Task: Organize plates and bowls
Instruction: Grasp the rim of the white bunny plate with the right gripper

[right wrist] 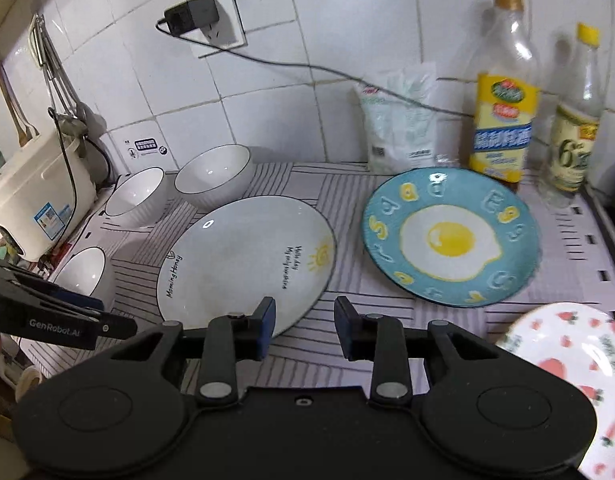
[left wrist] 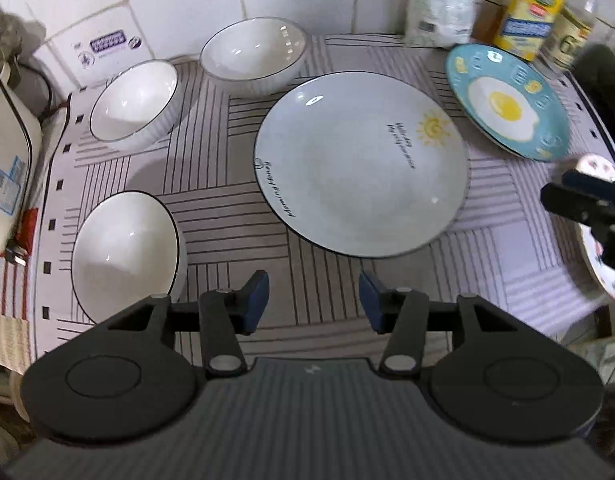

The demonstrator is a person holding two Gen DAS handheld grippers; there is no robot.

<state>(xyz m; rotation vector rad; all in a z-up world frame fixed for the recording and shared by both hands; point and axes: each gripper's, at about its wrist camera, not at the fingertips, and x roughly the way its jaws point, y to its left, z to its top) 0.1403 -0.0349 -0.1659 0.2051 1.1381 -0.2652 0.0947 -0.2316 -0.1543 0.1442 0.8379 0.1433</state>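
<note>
Nothing was stacked yet: we held left gripper (left wrist: 313, 298) and right gripper (right wrist: 305, 328) apart and empty over three bowls (left wrist: 133, 100) and three plates (left wrist: 361, 164), all lying separate.

Strawberry plate (right wrist: 579, 364) cut off at right edge, blurred; bottle labels (right wrist: 503, 132) unreadable.

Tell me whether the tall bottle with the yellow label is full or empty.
Mostly empty: the yellow-labelled bottle has clear glass above the label with the wall tiles showing through. Only a dark amber band shows below the label, at its base.
</note>
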